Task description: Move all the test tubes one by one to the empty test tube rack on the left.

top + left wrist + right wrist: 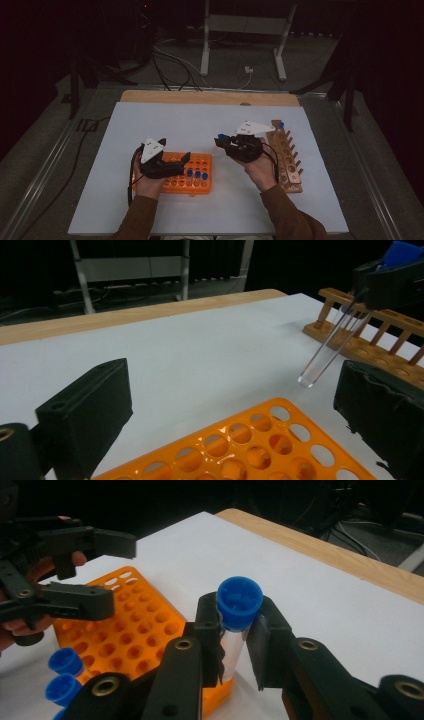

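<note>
A clear test tube with a blue cap is clamped just below its cap by my right gripper. In the high view that right gripper hovers between the orange tube rack and the wooden tube rack. The tube hangs slanted above the table, beyond the orange rack. My left gripper is open above the orange rack with nothing between its jaws. It also appears open in the right gripper view.
Several blue-capped tubes stand in the near part of the orange rack. One blue cap sits at the far end of the wooden rack. The white table top ends in a wooden strip at the back.
</note>
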Tool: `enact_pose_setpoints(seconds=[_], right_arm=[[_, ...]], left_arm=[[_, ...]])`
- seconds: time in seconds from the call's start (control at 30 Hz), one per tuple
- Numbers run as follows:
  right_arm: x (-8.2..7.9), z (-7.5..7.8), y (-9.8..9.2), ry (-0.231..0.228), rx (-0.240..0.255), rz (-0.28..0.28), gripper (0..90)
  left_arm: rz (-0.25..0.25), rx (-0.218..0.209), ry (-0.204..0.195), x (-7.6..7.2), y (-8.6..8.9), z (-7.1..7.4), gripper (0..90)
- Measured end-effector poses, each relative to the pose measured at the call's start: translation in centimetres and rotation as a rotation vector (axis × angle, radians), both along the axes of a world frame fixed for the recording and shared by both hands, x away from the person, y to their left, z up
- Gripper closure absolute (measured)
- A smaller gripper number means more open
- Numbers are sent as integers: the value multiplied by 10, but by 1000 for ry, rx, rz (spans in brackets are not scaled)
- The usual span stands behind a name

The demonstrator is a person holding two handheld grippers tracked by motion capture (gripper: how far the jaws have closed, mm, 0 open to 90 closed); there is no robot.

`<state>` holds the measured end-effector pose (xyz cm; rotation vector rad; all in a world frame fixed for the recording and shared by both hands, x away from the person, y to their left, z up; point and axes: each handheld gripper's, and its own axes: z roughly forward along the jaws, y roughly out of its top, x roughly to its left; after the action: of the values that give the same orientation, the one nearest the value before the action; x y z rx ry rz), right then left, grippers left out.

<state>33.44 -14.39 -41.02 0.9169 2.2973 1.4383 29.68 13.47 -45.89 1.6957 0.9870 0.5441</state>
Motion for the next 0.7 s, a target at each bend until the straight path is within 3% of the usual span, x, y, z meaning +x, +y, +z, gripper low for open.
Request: enact_pose_setpoints(seconds=[0.27,0.47,0.7], right_arm=[[-2,0,20,6,-16,40,769],[-4,2,37,11,-24,78,769],[-4,2,58,21,-43,123,768]], left_arm=[[-15,17,12,-1,-2,-7,72],[-10,36,-9,-5,-2,-7,159],[-42,52,-26,-7,-7,-7,210]])
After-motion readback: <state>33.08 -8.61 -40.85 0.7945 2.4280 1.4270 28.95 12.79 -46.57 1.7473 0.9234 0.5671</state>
